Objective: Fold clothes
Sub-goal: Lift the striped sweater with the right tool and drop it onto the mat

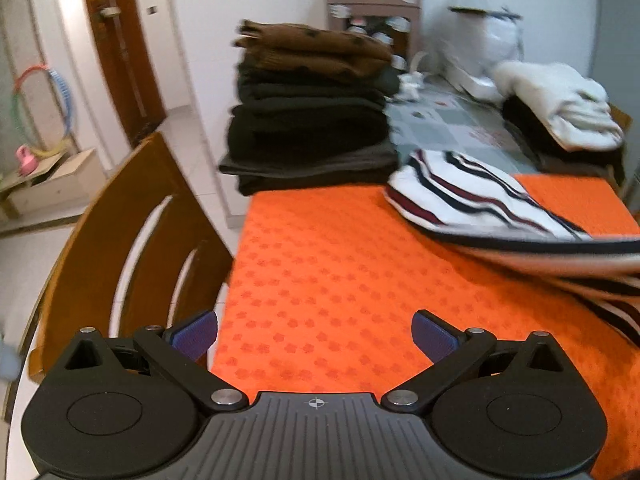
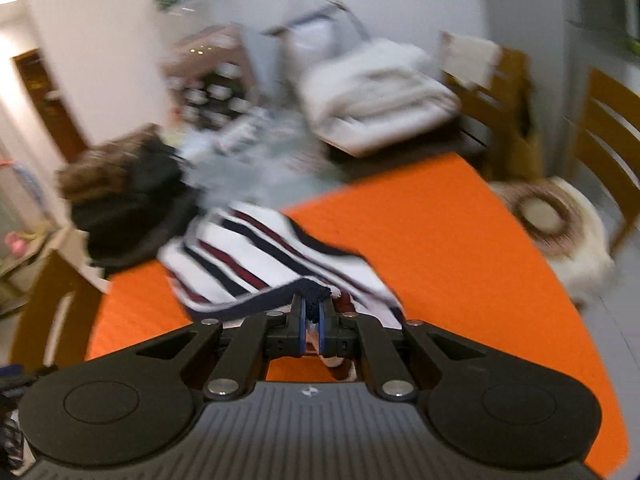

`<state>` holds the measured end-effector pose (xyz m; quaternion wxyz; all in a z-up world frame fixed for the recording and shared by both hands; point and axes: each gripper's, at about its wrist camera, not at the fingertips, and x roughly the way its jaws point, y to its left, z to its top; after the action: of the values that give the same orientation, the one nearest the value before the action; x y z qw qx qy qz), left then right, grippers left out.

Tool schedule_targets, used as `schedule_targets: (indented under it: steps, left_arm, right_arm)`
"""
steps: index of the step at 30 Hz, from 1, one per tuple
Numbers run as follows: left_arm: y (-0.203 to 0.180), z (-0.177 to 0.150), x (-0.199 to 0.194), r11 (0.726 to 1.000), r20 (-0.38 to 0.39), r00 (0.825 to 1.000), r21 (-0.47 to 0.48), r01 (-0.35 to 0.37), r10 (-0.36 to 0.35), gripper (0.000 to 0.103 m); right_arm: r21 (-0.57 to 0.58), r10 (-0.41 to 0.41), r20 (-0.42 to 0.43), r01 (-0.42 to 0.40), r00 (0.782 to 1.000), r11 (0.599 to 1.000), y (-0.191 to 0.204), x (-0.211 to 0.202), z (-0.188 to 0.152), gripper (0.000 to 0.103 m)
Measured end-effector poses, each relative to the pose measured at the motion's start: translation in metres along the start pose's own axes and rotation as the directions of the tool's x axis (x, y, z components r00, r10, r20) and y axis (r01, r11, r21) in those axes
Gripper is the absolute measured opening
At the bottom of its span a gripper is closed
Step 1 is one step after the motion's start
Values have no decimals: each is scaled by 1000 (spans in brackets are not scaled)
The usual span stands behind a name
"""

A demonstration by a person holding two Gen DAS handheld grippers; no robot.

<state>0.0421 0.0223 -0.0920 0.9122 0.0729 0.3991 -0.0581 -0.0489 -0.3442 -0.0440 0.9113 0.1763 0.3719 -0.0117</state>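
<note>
A white garment with navy and dark red stripes [image 1: 472, 196] lies on the orange table mat [image 1: 320, 272], to the right in the left wrist view. My left gripper [image 1: 314, 334] is open and empty, low over the mat's near left part, apart from the garment. My right gripper [image 2: 312, 312] is shut on the navy edge of the striped garment [image 2: 256, 256] and holds it lifted above the mat [image 2: 440, 240]. The right wrist view is blurred.
A tall stack of folded dark and brown clothes [image 1: 308, 112] stands at the mat's far left. A folded cream garment [image 1: 560, 100] lies at the back right. A wooden chair [image 1: 132, 240] stands left of the table. Another chair with a cushion [image 2: 560, 216] is on the right.
</note>
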Motion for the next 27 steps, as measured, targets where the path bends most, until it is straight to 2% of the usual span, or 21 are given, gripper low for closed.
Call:
schedule_targets:
  steps: [6, 9, 10, 12, 15, 17, 27]
  left_arm:
    - [-18, 0, 12, 995, -32, 997, 69, 73, -70, 102]
    - [-29, 2, 13, 991, -34, 995, 96, 95, -92, 102]
    - [-33, 3, 14, 989, -34, 995, 104, 102, -99, 102]
    - [-39, 5, 15, 988, -32, 994, 111, 111, -108, 102]
    - [-44, 7, 17, 986, -37, 992, 105, 128, -124, 103]
    - [-46, 8, 18, 986, -46, 990, 93, 139, -135, 103]
    - [-45, 13, 29, 989, -86, 988, 68, 134, -128, 103]
  right_arm:
    - [47, -62, -98, 66, 993, 997, -43, -13, -58, 10]
    - [-42, -82, -118, 78, 990, 996, -36, -16, -65, 12]
    - [-62, -84, -120, 77, 989, 995, -35, -18, -66, 17]
    - [-61, -79, -112, 73, 991, 995, -34, -18, -57, 27]
    - [-32, -89, -98, 87, 991, 996, -43, -10, -44, 31]
    - [-7, -95, -94, 95, 991, 995, -54, 3, -38, 38]
    - [36, -100, -106, 105, 989, 994, -97, 95, -14, 43]
